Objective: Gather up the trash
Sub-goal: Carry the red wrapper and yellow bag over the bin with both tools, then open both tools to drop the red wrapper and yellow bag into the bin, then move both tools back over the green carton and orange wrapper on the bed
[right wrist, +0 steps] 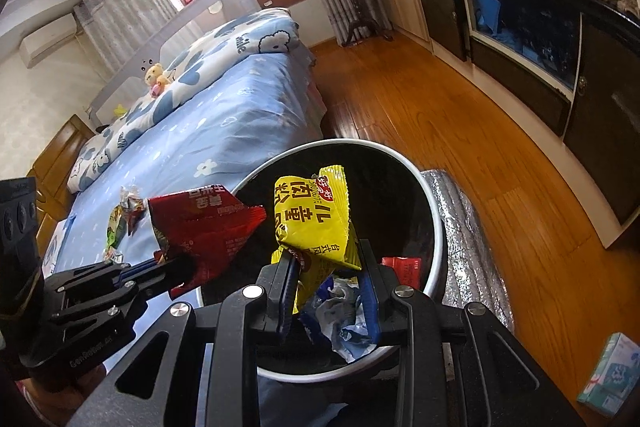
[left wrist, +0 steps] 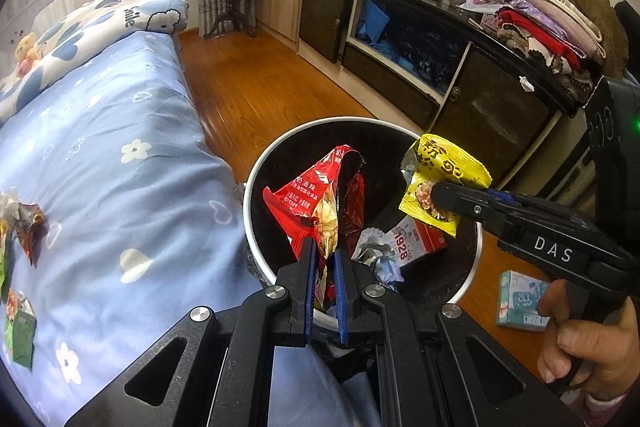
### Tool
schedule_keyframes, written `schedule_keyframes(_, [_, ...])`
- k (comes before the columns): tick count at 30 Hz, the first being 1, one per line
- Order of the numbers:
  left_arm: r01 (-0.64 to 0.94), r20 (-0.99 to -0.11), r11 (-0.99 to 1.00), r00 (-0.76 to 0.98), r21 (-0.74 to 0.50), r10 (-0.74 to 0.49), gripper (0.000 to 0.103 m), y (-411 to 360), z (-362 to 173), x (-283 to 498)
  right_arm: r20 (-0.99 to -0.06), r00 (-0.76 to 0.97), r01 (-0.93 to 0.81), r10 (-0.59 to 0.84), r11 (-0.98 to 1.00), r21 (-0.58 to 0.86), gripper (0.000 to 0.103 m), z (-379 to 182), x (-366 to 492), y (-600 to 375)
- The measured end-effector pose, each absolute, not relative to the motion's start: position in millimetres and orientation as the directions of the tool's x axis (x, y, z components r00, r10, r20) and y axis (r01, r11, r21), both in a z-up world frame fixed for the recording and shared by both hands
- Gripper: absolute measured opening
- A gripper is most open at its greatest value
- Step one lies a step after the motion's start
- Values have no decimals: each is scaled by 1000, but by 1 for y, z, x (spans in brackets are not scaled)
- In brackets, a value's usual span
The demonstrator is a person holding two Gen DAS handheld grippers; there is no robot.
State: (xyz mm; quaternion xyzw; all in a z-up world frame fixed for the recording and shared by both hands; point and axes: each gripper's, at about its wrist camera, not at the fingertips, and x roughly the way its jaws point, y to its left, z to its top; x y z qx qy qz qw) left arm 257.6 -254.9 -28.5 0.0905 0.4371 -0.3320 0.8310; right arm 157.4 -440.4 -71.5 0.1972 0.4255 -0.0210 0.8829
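Right now both tools are poised above the trash bin (left wrist: pixel 256 183), a round black bin with a white rim standing on the wood floor (left wrist: pixel 256 79) just beside the bed (left wrist: pixel 100 131).

Seen from the left wrist, the left tool (left wrist: pixel 325 247) has its blue-padded fingers drawn narrow, pinching the lower end of a red snack wrapper (left wrist: pixel 308 199). That wrapper stands up over the bin's mouth, torn open at the top. From the right wrist view the same left tool (right wrist: pixel 188 265) comes in from the bed side of the bin, the red snack wrapper (right wrist: pixel 208 231) hanging over the rim.

The right tool (right wrist: pixel 326 251) has its fingers set fairly wide; a yellow snack wrapper (right wrist: pixel 312 219) sits between them, caught at the left finger, directly over the bin (right wrist: pixel 436 223) opening. From the left wrist, the right tool (left wrist: pixel 434 193) reaches in from the side of the bin away from the bed, and the yellow snack wrapper (left wrist: pixel 444 171) hangs at its tip above the rim.

Inside the bin lie a red and white carton (left wrist: pixel 412 243) and some crumpled paper (left wrist: pixel 380 263). More wrappers (left wrist: pixel 24 235) lie on the bed, well apart from the bin. A tissue pack (left wrist: pixel 520 301) rests on the floor near the bin, on the side away from the bed.
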Motion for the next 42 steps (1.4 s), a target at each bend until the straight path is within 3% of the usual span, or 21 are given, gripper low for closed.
schedule_keyframes(8, [631,-790,762,389,-147,-474,8,-262,-28,264,-774,619,211,131,922,324,29,-74,163,-445])
schedule_keyframes(16, [635,-784,755,381,-163,-490,34,-259,-30,261,-778,617,224,122,920,322,43,-73,164,-448])
schedule_keyframes(19, [627,-780,762,390,-164,-489,47,-254,-30,258,-776,618,232,125,914,332,46,-72,163,-449])
schedule_keyframes(34, [499,-762,841,455,-212,-461,52,-158,-34,231,-718,679,179,152,915,363,77,-53,147,-409])
schedule_keyframes(42, [392,-761,891,499,-228,-414,52,-92,-39,213,-701,678,87,221,923,376,77,-53,154,-358])
